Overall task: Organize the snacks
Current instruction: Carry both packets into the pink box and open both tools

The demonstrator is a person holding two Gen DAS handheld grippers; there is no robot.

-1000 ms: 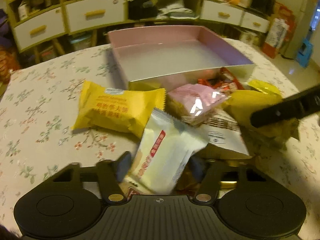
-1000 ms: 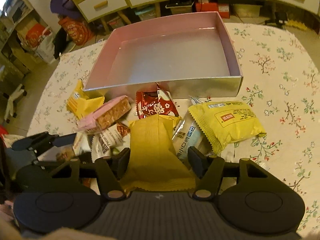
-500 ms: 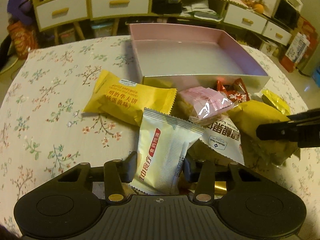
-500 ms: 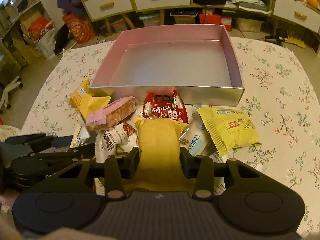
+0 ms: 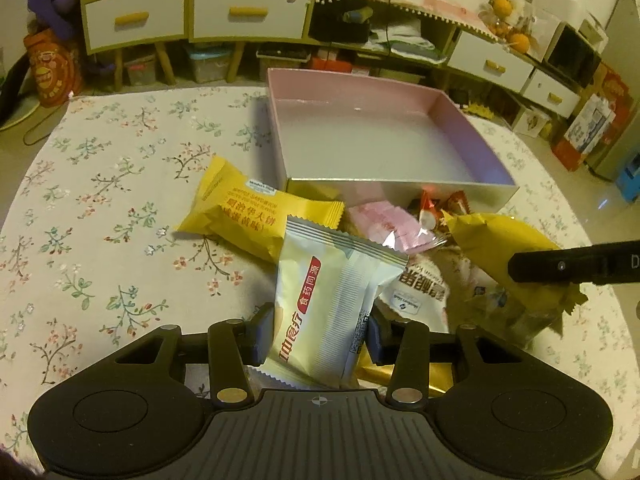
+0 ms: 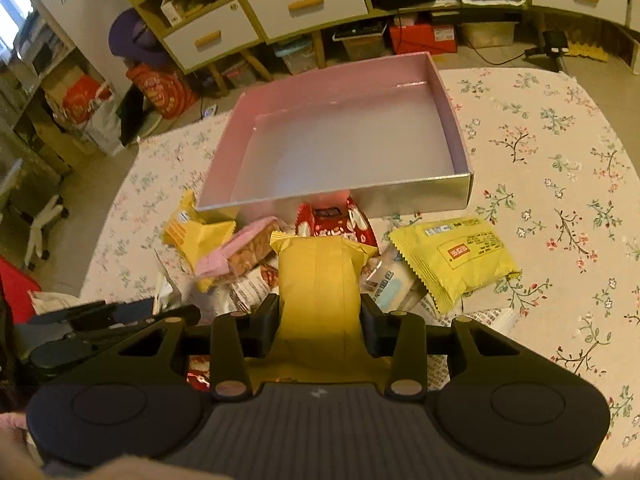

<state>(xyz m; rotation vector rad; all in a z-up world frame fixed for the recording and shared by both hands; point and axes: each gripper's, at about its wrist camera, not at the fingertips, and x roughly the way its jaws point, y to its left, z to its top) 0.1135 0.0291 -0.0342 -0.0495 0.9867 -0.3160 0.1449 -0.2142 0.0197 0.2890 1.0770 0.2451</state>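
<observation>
A cream snack packet with a red label (image 5: 332, 304) is clamped between the pads of the left gripper (image 5: 320, 334), its upper end raised above the heap. A mustard-yellow packet (image 6: 318, 300) is gripped between the pads of the right gripper (image 6: 318, 322), the packet pinched at its waist.

The pink box (image 6: 456, 132) is set on the floral tablecloth (image 5: 100, 208) toward the far edge of the table, its silver front wall facing the heap and nothing seen inside it. The remaining snacks are piled just in front of that wall: a yellow wafer packet (image 5: 256, 216) at the left of the heap, a pink-wrapped bar (image 6: 244, 252) beside it, and a red packet (image 6: 336, 224) touching the box wall. A pale yellow packet (image 6: 456, 256) is laid at the right of the heap.
</observation>
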